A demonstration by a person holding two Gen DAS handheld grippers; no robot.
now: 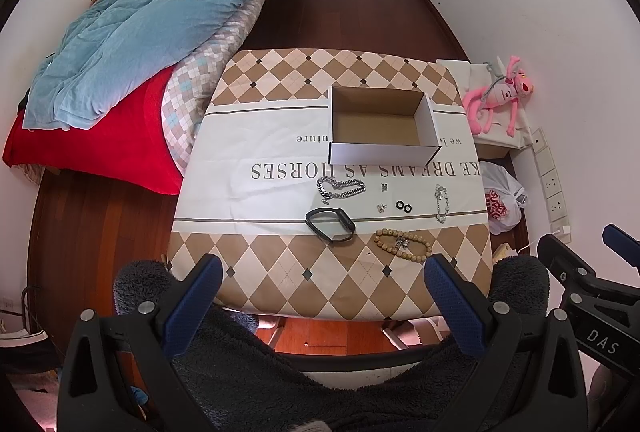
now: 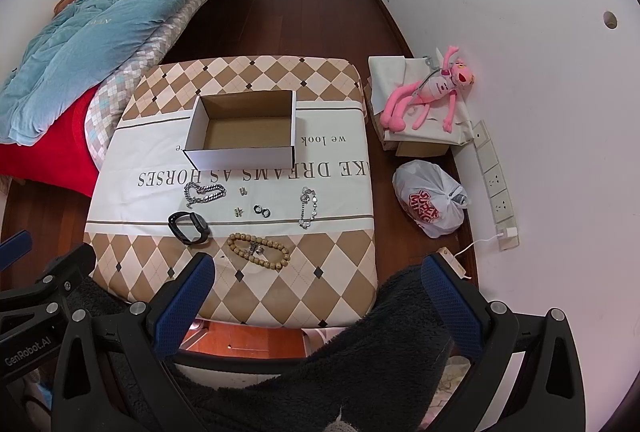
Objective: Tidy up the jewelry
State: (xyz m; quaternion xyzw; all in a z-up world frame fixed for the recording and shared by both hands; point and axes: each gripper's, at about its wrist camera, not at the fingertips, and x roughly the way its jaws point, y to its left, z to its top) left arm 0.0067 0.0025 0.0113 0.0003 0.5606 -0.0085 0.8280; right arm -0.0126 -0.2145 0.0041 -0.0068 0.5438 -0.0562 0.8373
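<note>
A bed with a blue quilt (image 1: 160, 24) and a red cover (image 1: 100, 136) fills the upper left of both views, touching the table's (image 1: 280, 272) left edge. At right, by the wall, a pink plush (image 2: 424, 96) lies on a draped box, with a tied plastic bag (image 2: 432, 200) on the floor below it and a row of sockets (image 2: 494, 184) along the wall. On the table's patterned cloth, an open box (image 1: 380, 152) stands at centre frame, empty inside as far as can be seen. The jewelry lies in front of it, lower in the frame: a silver chain (image 1: 342, 188) at left, a black band (image 1: 330, 226) below it, two small metal pieces (image 1: 384, 197), a pair of dark rings (image 1: 403, 207), a thin silver bracelet (image 1: 441, 202) at right, and a bead bracelet (image 1: 403, 245) nearest the bottom. Nothing lies between these pieces and the grippers but bare cloth; dark fleece fabric (image 1: 304, 360) crowds the bottom of both views. The left gripper (image 1: 323, 282) has its fingers spread wide and empty, hanging over the table's near edge, the bead bracelet just above its right finger (image 1: 452, 296). The right gripper (image 2: 318, 282) is likewise spread wide and empty, the beads just above its left finger (image 2: 188, 292) and the band up to the left.
</note>
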